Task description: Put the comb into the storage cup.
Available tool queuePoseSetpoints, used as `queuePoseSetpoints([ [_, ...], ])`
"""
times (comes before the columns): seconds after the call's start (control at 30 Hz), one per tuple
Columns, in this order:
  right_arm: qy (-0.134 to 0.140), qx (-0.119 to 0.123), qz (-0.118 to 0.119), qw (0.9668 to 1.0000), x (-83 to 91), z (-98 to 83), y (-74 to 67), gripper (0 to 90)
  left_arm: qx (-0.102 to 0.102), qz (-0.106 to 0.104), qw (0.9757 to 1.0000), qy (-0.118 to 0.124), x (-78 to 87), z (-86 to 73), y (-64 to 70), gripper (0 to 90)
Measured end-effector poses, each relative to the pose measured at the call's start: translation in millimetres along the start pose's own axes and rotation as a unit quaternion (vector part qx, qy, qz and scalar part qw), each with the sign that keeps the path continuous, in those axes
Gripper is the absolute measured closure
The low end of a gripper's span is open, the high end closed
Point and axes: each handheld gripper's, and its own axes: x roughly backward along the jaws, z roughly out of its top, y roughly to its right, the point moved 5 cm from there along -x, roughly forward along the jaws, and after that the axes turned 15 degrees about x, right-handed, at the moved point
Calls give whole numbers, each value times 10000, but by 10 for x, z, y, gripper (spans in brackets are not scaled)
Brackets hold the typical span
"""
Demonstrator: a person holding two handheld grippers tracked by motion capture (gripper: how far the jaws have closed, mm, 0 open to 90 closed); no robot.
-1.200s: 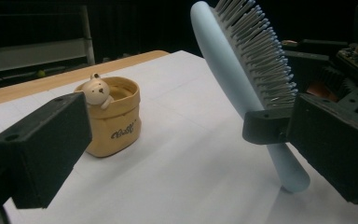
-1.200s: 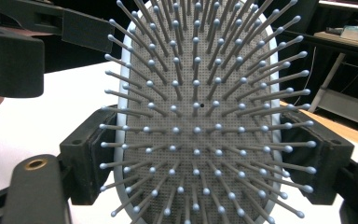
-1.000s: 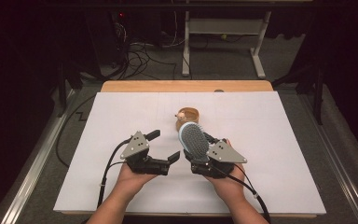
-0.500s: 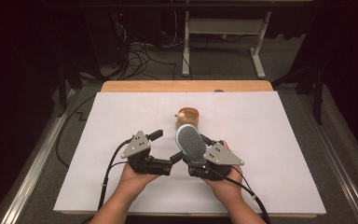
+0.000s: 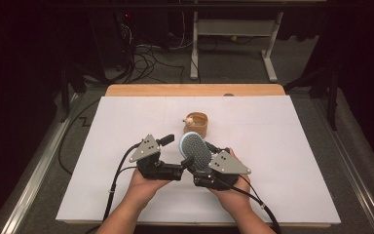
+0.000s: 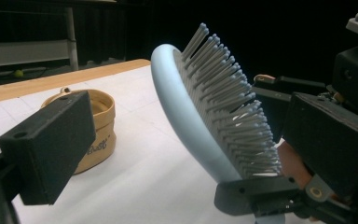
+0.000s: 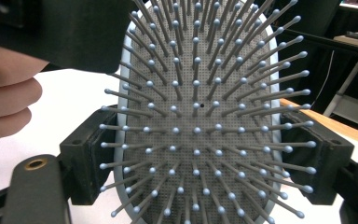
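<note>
A light blue hairbrush [image 5: 195, 148] with grey bristles is held up off the white table [image 5: 282, 146] near its front middle. My right gripper [image 5: 199, 163] is shut on the brush [image 7: 200, 107]; its two jaws press the sides of the head and the bristles face its camera. My left gripper [image 5: 177, 151] is just left of the brush and stands open. In the left gripper view the brush [image 6: 200, 121] is tilted between the wide-apart jaws of the left gripper [image 6: 189, 140] without touching either. A tan cup [image 5: 197, 124] stands behind the brush.
The tan cup [image 6: 98, 126] is close beyond the left gripper's left jaw. A wooden strip [image 5: 195, 90] edges the table's far side. Cables [image 5: 146, 63] and a white frame [image 5: 233, 39] lie on the floor beyond. White table surface extends left and right of the hands.
The right gripper has carried the brush a little to the left, toward the left gripper. The two grippers are now closer together. The cup has not moved.
</note>
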Motion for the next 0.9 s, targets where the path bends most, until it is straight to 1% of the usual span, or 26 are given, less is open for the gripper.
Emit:
queuePoseSetpoints([
  [0.23, 15, 3, -7, 10000, 3, 13, -11, 206, 114, -44, 9999, -5, -43, 5, -6, 42],
  [0.4, 19, 1, 1, 10000, 1, 15, -16, 206, 124, -49, 9999, 5, -61, 9, 3, 48],
  [0.5, 12, -2, 4, 10000, 0, 13, -17, 206, 113, -80, 9999, -7, -64, 13, 9, 75],
  [0.53, 13, 3, 9, 10000, 0, 14, -19, 206, 147, -118, 9998, -8, -67, 16, 15, 97],
  [0.7, 7, 14, 17, 10000, -3, 12, -24, 206, 149, -126, 9998, -27, -80, 13, 23, 114],
  [0.8, 12, 23, 23, 10000, -5, 15, -33, 206, 154, -160, 9997, -44, -85, 10, 23, 149],
  [0.9, 18, 32, 22, 10000, -4, 18, -38, 206, 141, -191, 9997, -83, -91, 2, 25, 161],
])
